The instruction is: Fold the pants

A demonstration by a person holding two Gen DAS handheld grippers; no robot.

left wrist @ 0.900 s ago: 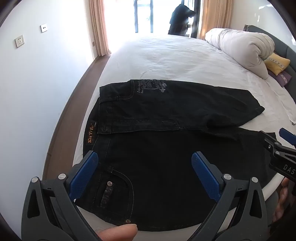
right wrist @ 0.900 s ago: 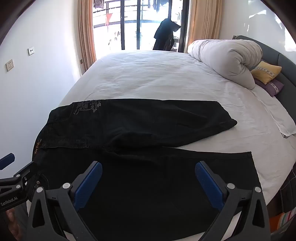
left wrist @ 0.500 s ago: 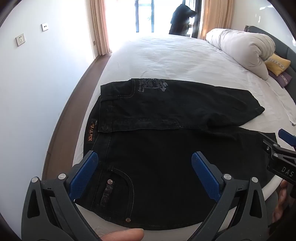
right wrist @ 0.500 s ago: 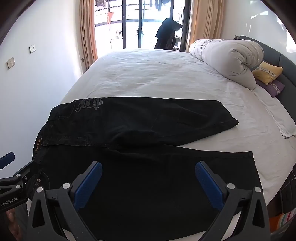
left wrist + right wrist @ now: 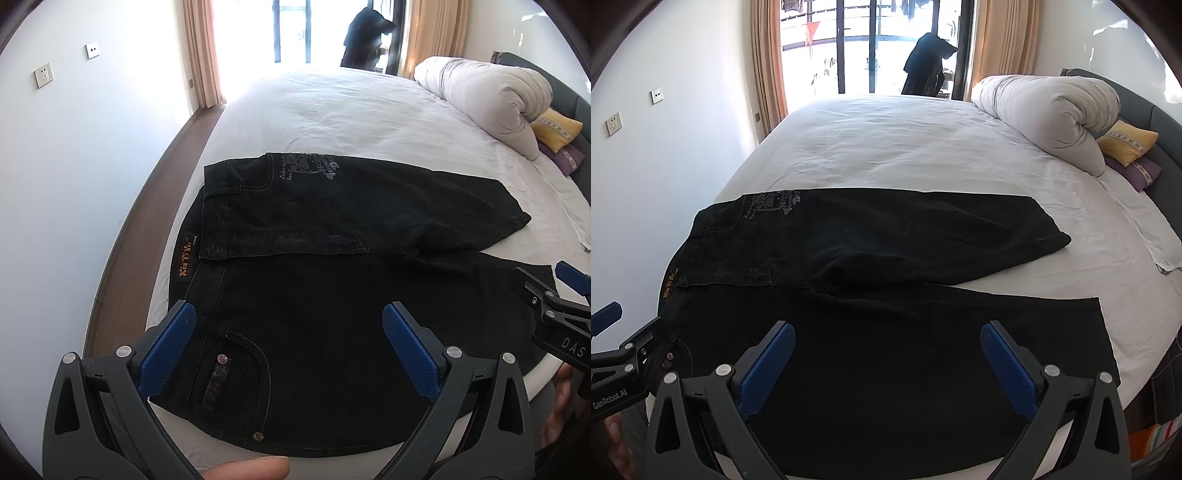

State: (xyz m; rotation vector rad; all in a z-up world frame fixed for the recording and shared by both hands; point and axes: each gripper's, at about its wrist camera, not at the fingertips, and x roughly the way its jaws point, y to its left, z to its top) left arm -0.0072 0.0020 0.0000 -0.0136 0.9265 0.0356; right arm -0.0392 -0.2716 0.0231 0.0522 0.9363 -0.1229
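Both the left gripper and the right gripper hang with jaws spread wide and empty above the black denim pants, which lie flat along the near edge of the white bed. Smooth sheet stretches beyond; a rolled duvet sits far right.

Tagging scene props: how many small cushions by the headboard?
2. A yellow cushion leans against the rolled duvet; a purple cushion lies under it. The duvet may hide more.
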